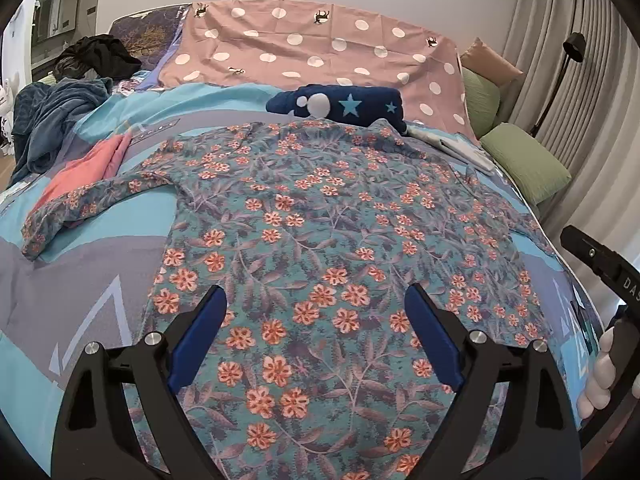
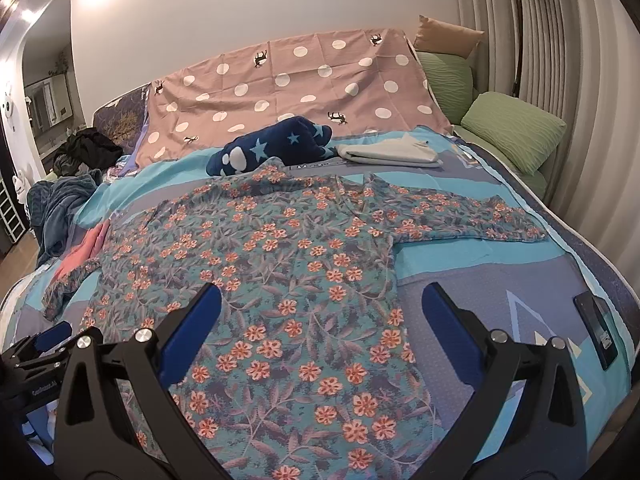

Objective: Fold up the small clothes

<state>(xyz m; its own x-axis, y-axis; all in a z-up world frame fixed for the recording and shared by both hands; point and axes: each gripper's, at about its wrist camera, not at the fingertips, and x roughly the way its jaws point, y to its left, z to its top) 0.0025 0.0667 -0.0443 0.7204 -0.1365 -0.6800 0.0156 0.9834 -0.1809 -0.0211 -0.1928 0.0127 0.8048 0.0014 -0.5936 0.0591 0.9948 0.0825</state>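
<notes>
Hovering over floral shirt (image 1: 320, 240): left gripper (image 1: 316, 320), right gripper (image 2: 322, 320), jaws apart, empty; no legible writing.

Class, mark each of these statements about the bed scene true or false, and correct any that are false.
1. The floral shirt lies spread flat on the bed with both sleeves out. True.
2. The left gripper is clamped on the shirt's hem. False: its jaws stand open above the shirt, holding nothing.
3. A navy star-patterned garment lies beyond the shirt's collar. True.
4. The green pillows sit on the left side of the bed. False: they sit on the right, by the curtain.
5. The right gripper is open. True.
</notes>
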